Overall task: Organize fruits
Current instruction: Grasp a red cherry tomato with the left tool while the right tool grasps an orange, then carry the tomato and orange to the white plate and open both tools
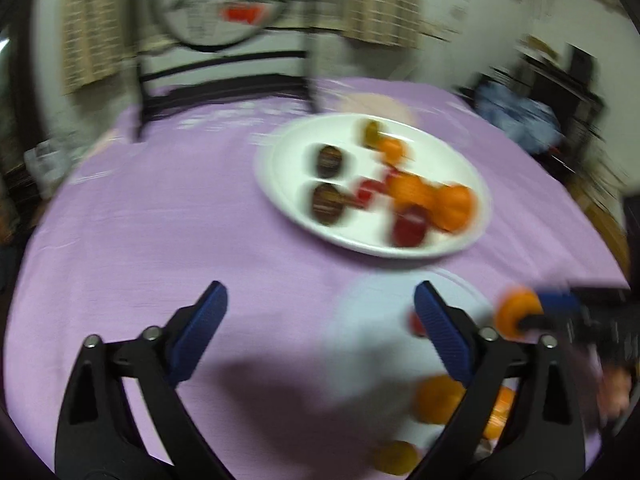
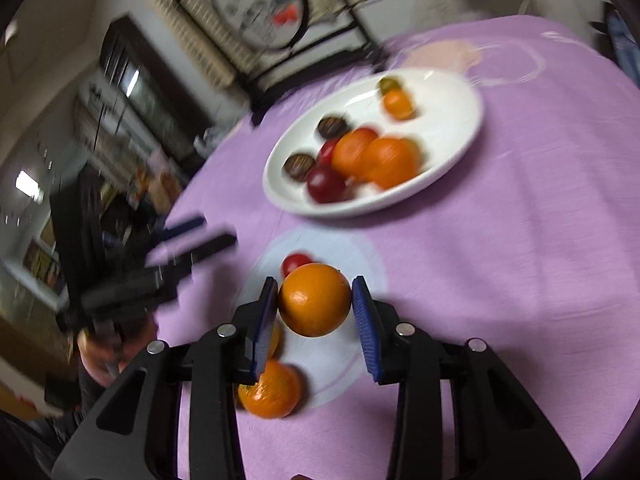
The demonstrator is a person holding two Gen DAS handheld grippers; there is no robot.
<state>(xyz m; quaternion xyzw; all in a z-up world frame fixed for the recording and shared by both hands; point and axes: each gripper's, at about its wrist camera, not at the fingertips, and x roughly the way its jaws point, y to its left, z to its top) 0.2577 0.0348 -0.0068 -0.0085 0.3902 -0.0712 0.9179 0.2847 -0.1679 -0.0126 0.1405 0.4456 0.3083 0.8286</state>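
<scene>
While several fruits are waiting on the white plate (image 2: 448, 168), my right gripper (image 2: 315, 300) is clamping an orange (image 2: 314, 300), left gripper (image 1: 320, 332) gaping empty

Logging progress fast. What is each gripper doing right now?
Left gripper: open, holding nothing.
Right gripper: shut on an orange.

table (image 2: 500, 280) – purple cloth | white plate (image 2: 452, 152) of fruit | pale-blue plate (image 2: 340, 364) – oranges
</scene>
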